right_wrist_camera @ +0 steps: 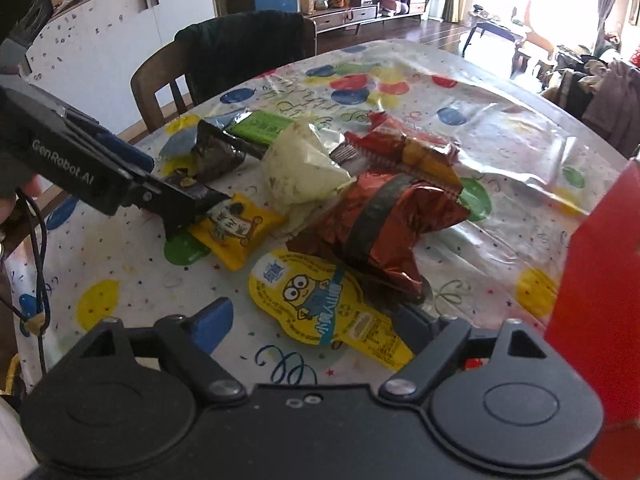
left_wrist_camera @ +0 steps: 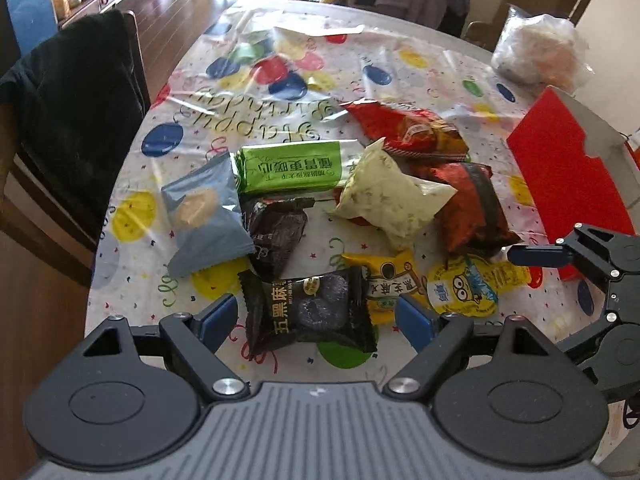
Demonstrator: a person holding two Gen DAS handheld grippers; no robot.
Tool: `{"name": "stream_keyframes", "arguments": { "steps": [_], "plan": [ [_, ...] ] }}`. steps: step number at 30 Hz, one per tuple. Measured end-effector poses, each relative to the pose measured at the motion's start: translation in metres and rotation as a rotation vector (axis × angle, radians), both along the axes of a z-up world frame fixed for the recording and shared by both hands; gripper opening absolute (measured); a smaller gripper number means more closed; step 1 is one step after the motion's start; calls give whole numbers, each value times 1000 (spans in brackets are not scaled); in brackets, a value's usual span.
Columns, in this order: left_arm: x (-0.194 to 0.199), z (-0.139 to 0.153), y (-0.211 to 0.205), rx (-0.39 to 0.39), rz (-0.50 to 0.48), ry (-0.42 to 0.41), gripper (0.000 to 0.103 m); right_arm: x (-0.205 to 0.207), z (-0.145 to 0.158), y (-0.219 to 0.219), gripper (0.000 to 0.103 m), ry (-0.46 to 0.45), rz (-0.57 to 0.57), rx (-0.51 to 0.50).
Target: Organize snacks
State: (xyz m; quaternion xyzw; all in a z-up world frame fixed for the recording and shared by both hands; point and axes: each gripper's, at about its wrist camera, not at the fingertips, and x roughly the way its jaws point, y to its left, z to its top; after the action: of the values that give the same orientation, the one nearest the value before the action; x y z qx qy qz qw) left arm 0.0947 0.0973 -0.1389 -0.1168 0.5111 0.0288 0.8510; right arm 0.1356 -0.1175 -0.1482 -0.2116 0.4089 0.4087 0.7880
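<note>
Snacks are lying heaped mid-table (left_wrist_camera: pixel 192 80), and I am holding my left tongs (left_wrist_camera: pixel 320 316) apart around the black packet (left_wrist_camera: pixel 308 312) and my right tongs (right_wrist_camera: pixel 320 320) apart over the yellow pouch (right_wrist_camera: pixel 316 300), judging both light, crinkly, slippery, best pinched across the middle.

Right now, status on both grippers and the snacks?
Left gripper open over black packet. Right gripper open over yellow pouch. Nothing held. Red box beside pile.

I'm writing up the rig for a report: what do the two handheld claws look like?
Both are matte black plastic with round pivot housings, silver screws and blue pads on the fingers. The left claw has a ribbed grey body; white GenRobot.AI lettering runs along its side. The right claw has a black body. A dark cord hangs nearby.
</note>
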Motion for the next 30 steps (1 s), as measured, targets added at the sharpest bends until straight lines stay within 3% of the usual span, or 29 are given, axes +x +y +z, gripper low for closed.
{"name": "stream_keyframes", "arguments": {
  "steps": [7, 13, 15, 21, 25, 30],
  "plan": [
    [6, -14, 12, -56, 71, 50, 86, 5, -6, 5, 79, 2, 0, 6],
    [9, -17, 6, -24, 54, 55, 85, 0, -10, 11, 71, -7, 4, -20],
    [9, -17, 6, -35, 51, 54, 75, -2, -11, 12, 66, -10, 3, -21],
    [8, -16, 4, -27, 43, 54, 66, -5, -9, 9, 51, -10, -34, -9],
    [6, -14, 4, -21, 51, 52, 58, -7, -8, 6, 51, -3, -77, 3],
    [1, -12, 7, -20, 48, 48, 56, -14, -4, 2, 51, 6, -121, 20]
  ]
}}
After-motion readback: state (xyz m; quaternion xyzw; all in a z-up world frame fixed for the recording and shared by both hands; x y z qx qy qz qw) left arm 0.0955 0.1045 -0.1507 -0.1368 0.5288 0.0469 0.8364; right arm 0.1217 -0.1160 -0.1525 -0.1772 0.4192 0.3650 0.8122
